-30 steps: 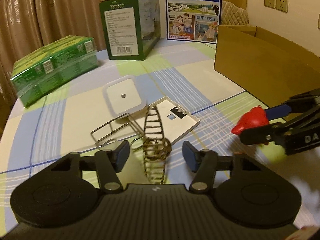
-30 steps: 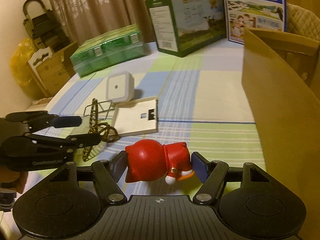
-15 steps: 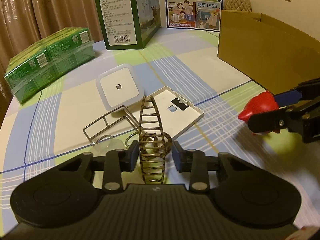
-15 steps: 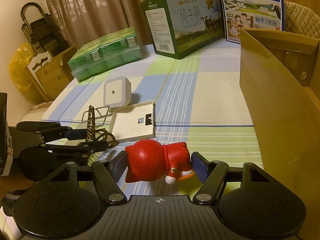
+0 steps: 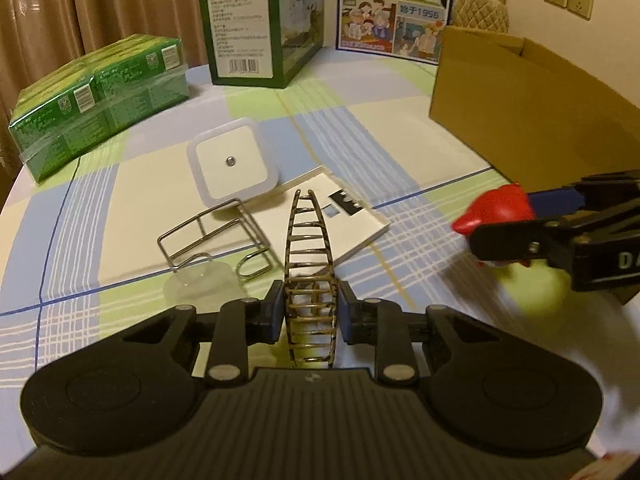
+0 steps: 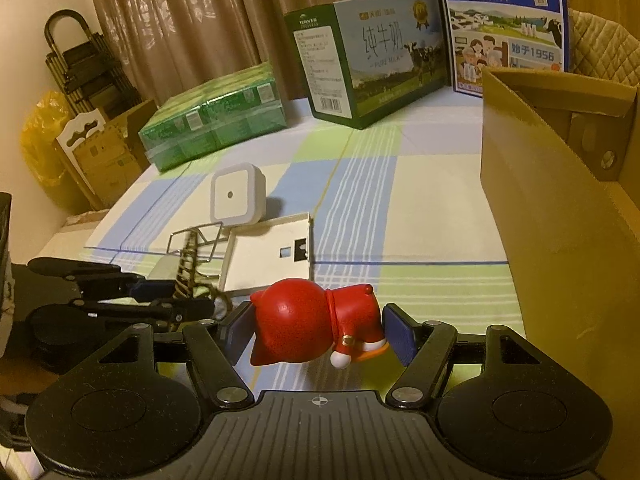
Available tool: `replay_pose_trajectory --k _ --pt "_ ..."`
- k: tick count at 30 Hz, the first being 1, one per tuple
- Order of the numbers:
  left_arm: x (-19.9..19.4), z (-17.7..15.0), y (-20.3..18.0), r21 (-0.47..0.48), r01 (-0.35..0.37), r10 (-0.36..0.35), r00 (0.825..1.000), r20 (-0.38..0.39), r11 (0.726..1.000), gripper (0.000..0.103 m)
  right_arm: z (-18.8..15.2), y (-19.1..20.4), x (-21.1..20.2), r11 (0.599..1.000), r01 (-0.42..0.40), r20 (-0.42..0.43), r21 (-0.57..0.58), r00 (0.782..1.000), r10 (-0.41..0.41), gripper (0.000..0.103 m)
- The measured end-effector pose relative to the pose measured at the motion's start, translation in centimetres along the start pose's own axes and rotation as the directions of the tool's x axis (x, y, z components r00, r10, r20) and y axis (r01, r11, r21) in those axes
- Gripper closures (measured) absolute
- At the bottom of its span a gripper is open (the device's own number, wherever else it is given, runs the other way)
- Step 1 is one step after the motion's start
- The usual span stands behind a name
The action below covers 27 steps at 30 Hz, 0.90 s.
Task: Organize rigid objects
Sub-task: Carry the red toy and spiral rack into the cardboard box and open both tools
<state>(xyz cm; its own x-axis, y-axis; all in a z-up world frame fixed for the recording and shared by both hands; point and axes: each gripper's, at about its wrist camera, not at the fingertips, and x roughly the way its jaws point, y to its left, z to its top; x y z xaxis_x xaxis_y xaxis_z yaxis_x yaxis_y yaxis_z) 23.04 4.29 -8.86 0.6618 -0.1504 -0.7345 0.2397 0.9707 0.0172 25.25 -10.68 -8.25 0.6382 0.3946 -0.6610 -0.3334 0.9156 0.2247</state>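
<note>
My left gripper (image 5: 310,310) is shut on a brown ladder-shaped hair clip (image 5: 309,240), which stands up between the pads; it also shows in the right wrist view (image 6: 187,268). My right gripper (image 6: 318,334) is shut on a red figurine (image 6: 316,322), held above the table; the figurine shows at the right of the left wrist view (image 5: 500,210). On the checked tablecloth lie a wire rack (image 5: 212,236), a white square night light (image 5: 230,164) and a flat white plate (image 5: 340,220).
An open cardboard box (image 6: 560,216) stands at the right. A green milk carton box (image 5: 256,20), a blue milk poster box (image 5: 394,8) and a wrapped green pack (image 5: 96,96) stand at the back. Bags and boxes (image 6: 80,148) sit beyond the table's left edge.
My left gripper has closed on the hair clip, which now stands gripped between the pads. My right gripper keeps holding the red figurine and has shifted slightly.
</note>
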Motion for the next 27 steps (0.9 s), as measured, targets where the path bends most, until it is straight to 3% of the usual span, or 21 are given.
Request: replay_pose_trajectory --k 4,17,27 --pt "-1.6 -0.2 -0.4 -0.055 0.038 -0.037 0.999 0.018 0.998 0.081 0.3 0.8 -0.9 0.999 0.001 0.044 -0.054 0.999 0.001 0.037" --pt "-5.2 -3.7 -4.1 -0.047 0.025 -0.024 0.999 0.023 0.999 0.081 -1.4 1.6 -3.1 0.998 -0.013 0.049 -0.062 0.999 0.016 0.037" --pt "-9.7 -1.9 -7.4 -0.032 -0.008 0.011 0.995 0.099 0.999 0.081 -0.5 2.0 -8.8 0.999 -0.027 0.126 -0.038 0.992 0.032 0.037"
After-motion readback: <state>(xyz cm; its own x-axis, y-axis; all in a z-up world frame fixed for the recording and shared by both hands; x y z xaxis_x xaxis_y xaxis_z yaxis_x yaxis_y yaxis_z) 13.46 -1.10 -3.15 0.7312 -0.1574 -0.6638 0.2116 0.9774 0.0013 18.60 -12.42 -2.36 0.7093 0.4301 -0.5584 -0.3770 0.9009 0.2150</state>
